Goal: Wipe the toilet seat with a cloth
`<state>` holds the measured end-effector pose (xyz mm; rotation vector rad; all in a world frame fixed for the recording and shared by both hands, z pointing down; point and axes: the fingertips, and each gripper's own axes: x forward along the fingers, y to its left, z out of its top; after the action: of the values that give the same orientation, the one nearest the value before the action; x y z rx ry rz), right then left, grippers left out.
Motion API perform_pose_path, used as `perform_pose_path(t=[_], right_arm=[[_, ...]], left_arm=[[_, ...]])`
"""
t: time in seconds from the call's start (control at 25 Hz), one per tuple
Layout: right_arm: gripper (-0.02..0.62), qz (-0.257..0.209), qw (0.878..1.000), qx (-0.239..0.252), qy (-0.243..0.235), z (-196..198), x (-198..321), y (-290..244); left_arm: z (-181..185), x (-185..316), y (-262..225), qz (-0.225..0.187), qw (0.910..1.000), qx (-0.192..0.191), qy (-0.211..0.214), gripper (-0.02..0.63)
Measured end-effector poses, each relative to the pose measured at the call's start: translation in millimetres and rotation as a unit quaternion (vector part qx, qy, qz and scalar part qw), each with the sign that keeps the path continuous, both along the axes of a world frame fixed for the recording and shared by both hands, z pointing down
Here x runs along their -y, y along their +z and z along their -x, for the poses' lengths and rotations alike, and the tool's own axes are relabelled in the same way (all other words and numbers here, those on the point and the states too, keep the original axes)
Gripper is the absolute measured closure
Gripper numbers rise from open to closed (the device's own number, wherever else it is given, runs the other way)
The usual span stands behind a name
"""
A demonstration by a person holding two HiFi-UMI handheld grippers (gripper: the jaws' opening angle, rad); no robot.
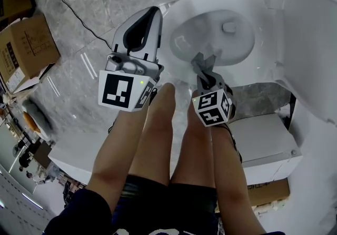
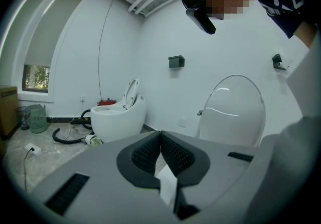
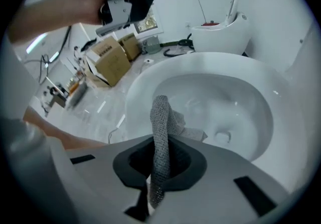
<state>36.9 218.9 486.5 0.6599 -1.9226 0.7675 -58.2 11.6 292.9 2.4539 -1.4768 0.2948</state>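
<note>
The white toilet stands at the upper right of the head view, its seat rim (image 1: 181,44) ringing the bowl and its lid (image 1: 310,39) raised. My right gripper (image 1: 202,66) is shut on a grey mesh cloth (image 1: 200,60) over the near rim. In the right gripper view the cloth (image 3: 161,122) stands up between the jaws of the right gripper (image 3: 160,143), above the seat rim (image 3: 143,85). Whether the cloth touches the rim I cannot tell. My left gripper (image 1: 141,27) is held up left of the toilet. In its own view the left gripper (image 2: 160,136) is shut with nothing in it.
Cardboard boxes (image 1: 26,44) and a cable (image 1: 79,15) lie on the marble floor at the left. A white box (image 1: 266,142) sits beside the toilet at the lower right. A second toilet (image 2: 118,115) with a hose beside it stands by the far wall. The person's bare legs (image 1: 158,139) are below the grippers.
</note>
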Motion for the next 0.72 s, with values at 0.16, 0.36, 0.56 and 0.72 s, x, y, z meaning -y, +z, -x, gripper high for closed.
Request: perform_pose_path(t=[0.16, 0.36, 0.56, 0.72], right_arm=[[0.567, 0.004, 0.998, 0.039, -0.048, 30, -18, -7], [0.566, 0.0, 1.0, 0.004, 0.012, -34, -15, -3], [0.566, -0.055, 0.991, -0.097, 0.079, -147, 16, -2], [0.566, -0.078, 0.982, -0.133, 0.11, -194, 31, -6]], left_arm=[[-6, -3, 2, 0.002, 1.0, 0.0, 0.003, 0.586], [-12, -7, 2, 0.003, 0.9999, 0.001, 0.012, 0.586], [-17, -7, -1, 0.0, 0.9999, 0.001, 0.015, 0.586], [-23, -6, -3, -0.003, 0.9998, 0.001, 0.021, 0.586]])
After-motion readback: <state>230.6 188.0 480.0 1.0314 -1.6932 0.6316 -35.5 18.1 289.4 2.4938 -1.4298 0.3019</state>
